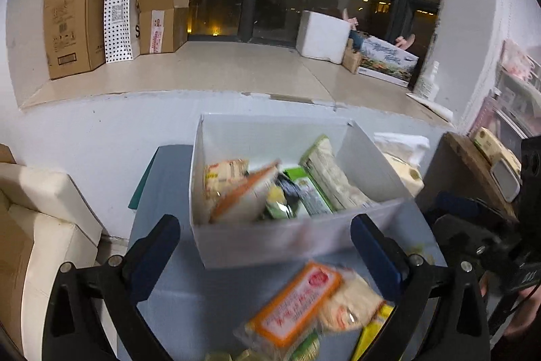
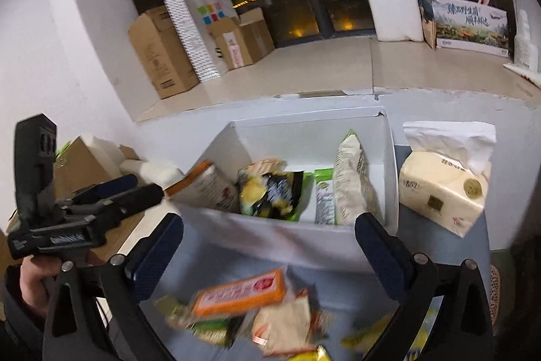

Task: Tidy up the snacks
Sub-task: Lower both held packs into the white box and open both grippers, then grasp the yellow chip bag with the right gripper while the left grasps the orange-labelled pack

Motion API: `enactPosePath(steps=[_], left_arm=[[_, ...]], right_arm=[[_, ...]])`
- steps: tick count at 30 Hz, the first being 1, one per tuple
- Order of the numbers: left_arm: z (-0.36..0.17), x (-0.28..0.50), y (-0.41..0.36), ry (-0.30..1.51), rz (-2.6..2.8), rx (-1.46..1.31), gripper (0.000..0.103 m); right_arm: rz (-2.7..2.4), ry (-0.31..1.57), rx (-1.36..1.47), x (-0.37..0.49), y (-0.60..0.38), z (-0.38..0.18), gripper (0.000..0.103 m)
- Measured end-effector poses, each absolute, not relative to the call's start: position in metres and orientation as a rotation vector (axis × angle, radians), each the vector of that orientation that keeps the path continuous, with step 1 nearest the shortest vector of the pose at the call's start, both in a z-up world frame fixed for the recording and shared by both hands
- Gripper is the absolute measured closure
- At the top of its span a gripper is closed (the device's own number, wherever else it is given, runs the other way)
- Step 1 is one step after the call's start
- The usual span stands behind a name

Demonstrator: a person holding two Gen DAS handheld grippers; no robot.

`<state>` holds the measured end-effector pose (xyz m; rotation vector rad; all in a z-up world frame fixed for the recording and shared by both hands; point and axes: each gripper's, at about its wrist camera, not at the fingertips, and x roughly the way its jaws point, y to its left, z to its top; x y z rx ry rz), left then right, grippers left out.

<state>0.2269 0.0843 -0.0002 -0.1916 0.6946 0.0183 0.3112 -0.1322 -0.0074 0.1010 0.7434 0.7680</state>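
Note:
A white open box [image 1: 294, 242] stands on the blue table, holding several snack packs: an orange-and-white bag [image 1: 243, 198], a dark pack [image 1: 297, 195] and a pale green-edged bag [image 1: 331, 171]. In front of it lies a loose pile with an orange packet [image 1: 297, 303] and a cream packet [image 1: 351, 303]. My left gripper [image 1: 267, 249] is open above this pile with nothing between its fingers. In the right wrist view the box [image 2: 304, 246], the orange packet [image 2: 240, 293] and the cream packet [image 2: 284, 323] show too. My right gripper [image 2: 270, 249] is open and holds nothing.
A tissue pack [image 2: 443, 192] sits right of the box. Cardboard boxes [image 1: 74, 19] and a white foam box [image 1: 321, 36] stand on the window ledge. A cream sofa [image 1: 44, 219] is at the left and a wooden stand [image 1: 470, 175] at the right.

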Motion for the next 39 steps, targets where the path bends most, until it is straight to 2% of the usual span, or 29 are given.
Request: enactPosePath(steps=[8, 14, 20, 32, 33, 34, 36, 38, 39], left_arm=[[-0.012, 0.141, 0.057, 0.693, -0.01, -0.13, 0.0], [-0.042, 0.093, 0.039, 0.74, -0.063, -0.074, 0.0], [-0.053, 0.064, 0.038, 0.752, -0.076, -0.081, 0.0], [-0.059, 0.069, 0.038, 0.769, -0.096, -0.128, 0.0], [-0.061, 0.071, 0.037, 0.776, -0.103, -0.135, 0.0], [-0.063, 0.073, 0.037, 0.78, -0.108, -0.138, 0.0], [-0.068, 0.077, 0.035, 0.794, -0.116, -0.136, 0.0], [-0.073, 0.08, 0.032, 0.809, -0.126, -0.13, 0.0], [-0.076, 0.082, 0.032, 0.816, -0.126, -0.128, 0.0]], right_arm=[[0.789, 0.704, 0.09, 0.229, -0.178, -0.009, 0.0], [0.697, 0.76, 0.075, 0.193, -0.209, -0.048, 0.0], [0.579, 0.828, 0.026, 0.212, -0.227, -0.075, 0.0], [0.471, 0.949, -0.067, 0.297, -0.218, -0.125, 0.0], [0.474, 0.967, -0.088, 0.304, -0.215, -0.132, 0.002], [0.479, 0.977, -0.092, 0.307, -0.214, -0.136, 0.015], [0.476, 1.026, -0.08, 0.316, -0.215, -0.149, 0.034], [0.499, 1.013, -0.049, 0.315, -0.219, -0.148, 0.046], [0.501, 1.014, -0.045, 0.314, -0.22, -0.147, 0.047]])
